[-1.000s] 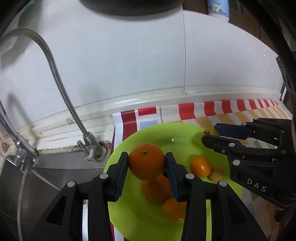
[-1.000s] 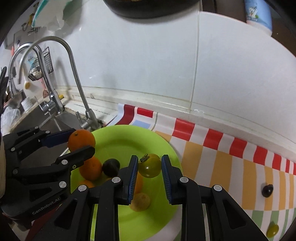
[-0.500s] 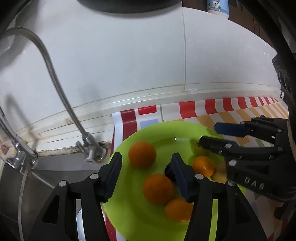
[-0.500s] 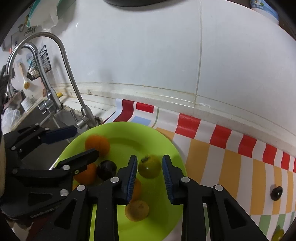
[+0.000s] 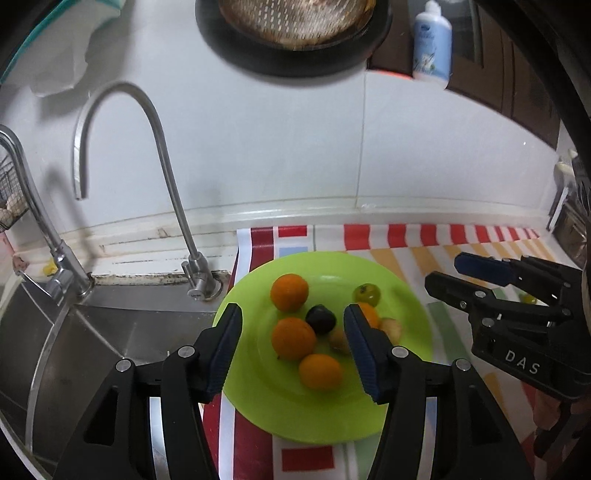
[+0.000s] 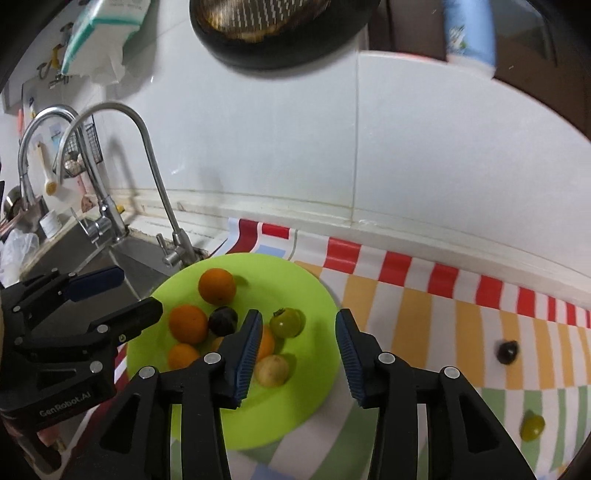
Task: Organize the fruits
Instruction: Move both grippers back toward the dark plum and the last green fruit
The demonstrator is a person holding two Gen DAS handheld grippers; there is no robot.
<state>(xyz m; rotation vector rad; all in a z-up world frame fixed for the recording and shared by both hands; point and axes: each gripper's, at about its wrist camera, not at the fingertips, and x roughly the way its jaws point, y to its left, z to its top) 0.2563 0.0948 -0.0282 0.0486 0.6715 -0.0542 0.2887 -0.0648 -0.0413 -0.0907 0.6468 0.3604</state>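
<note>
A lime-green plate (image 5: 406, 332) on the striped cloth holds several fruits. Among them are an orange (image 5: 289, 291) at the back, a dark plum (image 5: 320, 319) and a green-yellow tomato (image 5: 366, 294). My left gripper (image 5: 292, 310) hovers above and short of the plate. Its jaws are opening with nothing between the pads. In the right wrist view the tomato (image 6: 287, 322) lies on the plate (image 6: 317, 369), free of my right gripper (image 6: 298, 315). That gripper's jaws are also opening and are empty. A dark fruit (image 6: 507, 352) and a small green-yellow fruit (image 6: 532, 426) lie loose on the cloth to the right.
A steel sink (image 5: 110, 332) with two curved faucets (image 5: 170, 192) lies directly left of the plate. A white tiled wall (image 5: 295, 147) runs behind, with a dark pan (image 5: 291, 29) and a bottle (image 5: 432, 40) above. The striped cloth (image 6: 424, 314) stretches right.
The left gripper let go of the orange and the right let go of the tomato; both fruits now lie on the plate. Both grippers drew back and up, jaws wider.
</note>
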